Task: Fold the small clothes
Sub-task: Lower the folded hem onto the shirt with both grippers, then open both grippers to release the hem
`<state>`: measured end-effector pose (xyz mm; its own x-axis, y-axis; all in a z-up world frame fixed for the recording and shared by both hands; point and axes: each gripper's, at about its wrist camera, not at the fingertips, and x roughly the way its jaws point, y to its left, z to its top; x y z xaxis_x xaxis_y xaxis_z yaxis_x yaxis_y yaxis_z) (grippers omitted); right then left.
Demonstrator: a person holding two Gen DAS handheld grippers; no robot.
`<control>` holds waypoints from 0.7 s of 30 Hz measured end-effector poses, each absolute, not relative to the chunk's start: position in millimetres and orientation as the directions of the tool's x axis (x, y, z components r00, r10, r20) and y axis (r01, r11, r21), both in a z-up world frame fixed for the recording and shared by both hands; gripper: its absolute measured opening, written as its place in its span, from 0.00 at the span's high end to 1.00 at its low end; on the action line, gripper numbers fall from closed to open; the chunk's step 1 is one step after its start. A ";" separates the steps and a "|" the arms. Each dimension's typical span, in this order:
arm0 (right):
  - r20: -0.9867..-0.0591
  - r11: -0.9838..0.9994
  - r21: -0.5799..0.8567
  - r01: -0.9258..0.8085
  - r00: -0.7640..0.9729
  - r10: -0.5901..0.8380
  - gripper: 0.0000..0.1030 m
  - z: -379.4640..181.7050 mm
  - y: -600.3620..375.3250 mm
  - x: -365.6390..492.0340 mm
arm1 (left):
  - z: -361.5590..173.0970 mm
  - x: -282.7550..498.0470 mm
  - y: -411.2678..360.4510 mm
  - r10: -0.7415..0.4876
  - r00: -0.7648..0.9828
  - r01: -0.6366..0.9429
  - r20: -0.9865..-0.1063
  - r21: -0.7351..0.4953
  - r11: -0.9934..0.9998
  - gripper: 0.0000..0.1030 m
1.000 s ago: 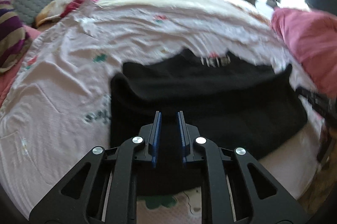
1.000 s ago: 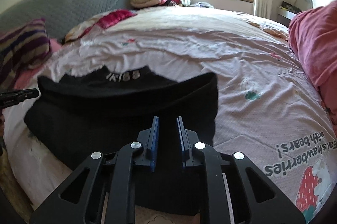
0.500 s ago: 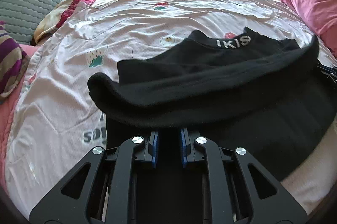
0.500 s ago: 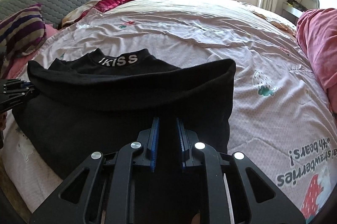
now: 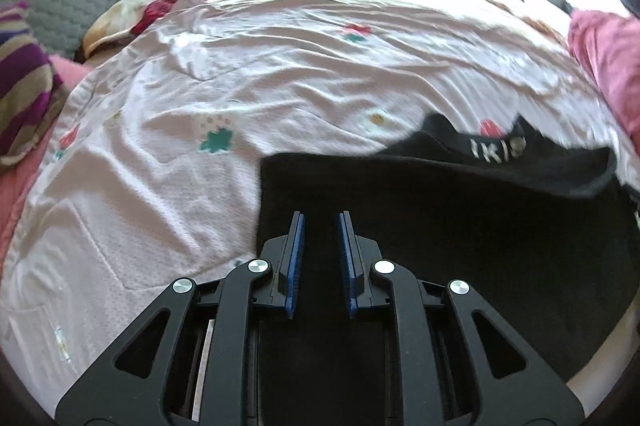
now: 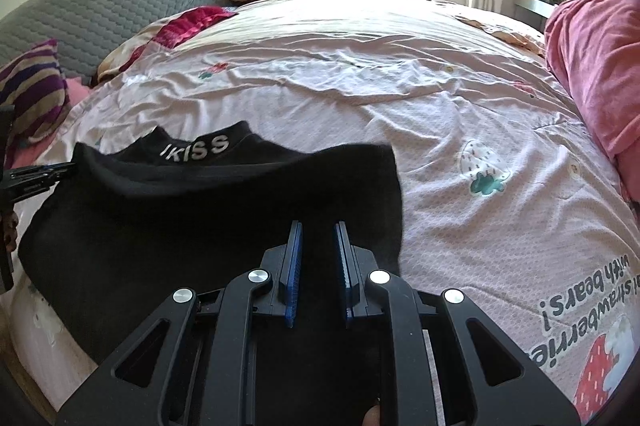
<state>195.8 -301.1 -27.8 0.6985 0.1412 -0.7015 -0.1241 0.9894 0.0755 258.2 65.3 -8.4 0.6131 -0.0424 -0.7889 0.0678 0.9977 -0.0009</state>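
Both wrist cameras sit low and close over the near edge of the black garment [image 5: 440, 246], facing across it up the bed. The left wrist view looks from the garment's left end, the right wrist view from the garment's [image 6: 200, 226] right end; both share its lettered collar [image 6: 196, 147].

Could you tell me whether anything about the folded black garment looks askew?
Slightly: the black garment is folded unevenly, its upper layer's far edge running slanted below the lettered collar. Nothing looks damaged.
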 end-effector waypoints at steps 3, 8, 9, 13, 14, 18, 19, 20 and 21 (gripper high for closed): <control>-0.701 0.993 0.074 -0.089 0.704 0.115 0.83 -25.5 -310.5 199.3 | -7.1 261.2 78.7 -0.051 0.607 0.031 -0.793 -0.040 0.999 0.81; -0.727 0.993 0.098 -0.063 0.677 0.114 0.64 -31.2 -322.5 209.9 | -17.2 267.2 91.2 -0.079 0.568 0.008 -0.819 -0.090 0.996 0.64; -0.736 0.993 0.103 -0.063 0.667 0.119 0.64 -33.7 -323.4 212.2 | -20.3 268.3 93.1 -0.085 0.559 0.002 -0.825 -0.101 0.995 0.59; -0.751 0.990 0.132 -0.059 0.645 0.138 0.61 -41.6 -324.5 218.1 | -26.2 270.1 94.1 -0.108 0.546 0.005 -0.830 -0.126 0.992 0.54; -0.754 0.988 0.141 -0.058 0.641 0.146 0.61 -43.5 -324.8 219.3 | -26.6 270.1 93.6 -0.114 0.546 0.011 -0.830 -0.129 0.992 0.54; -0.752 0.980 0.196 -0.045 0.635 0.179 0.61 -48.1 -330.0 221.3 | -28.9 269.6 90.8 -0.124 0.544 0.023 -0.830 -0.133 0.991 0.63; -0.750 0.977 0.211 -0.043 0.634 0.190 0.61 -49.2 -331.8 221.3 | -29.0 269.6 90.5 -0.139 0.543 0.029 -0.828 -0.147 0.989 0.74; -0.749 0.975 0.217 -0.044 0.634 0.195 0.63 -49.3 -332.7 221.1 | -28.8 269.4 89.8 -0.148 0.543 0.032 -0.826 -0.156 0.987 0.78; -0.747 0.973 0.224 -0.051 0.632 0.205 0.66 -49.8 -332.8 220.6 | -27.4 268.2 87.6 -0.135 0.551 0.031 -0.824 -0.142 0.989 0.83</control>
<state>220.6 -332.8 -49.8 0.6324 0.2052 -0.7470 -0.0506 0.9732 0.2245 268.2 87.6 -27.4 0.5505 -0.1351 -0.8238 0.0308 0.9894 -0.1417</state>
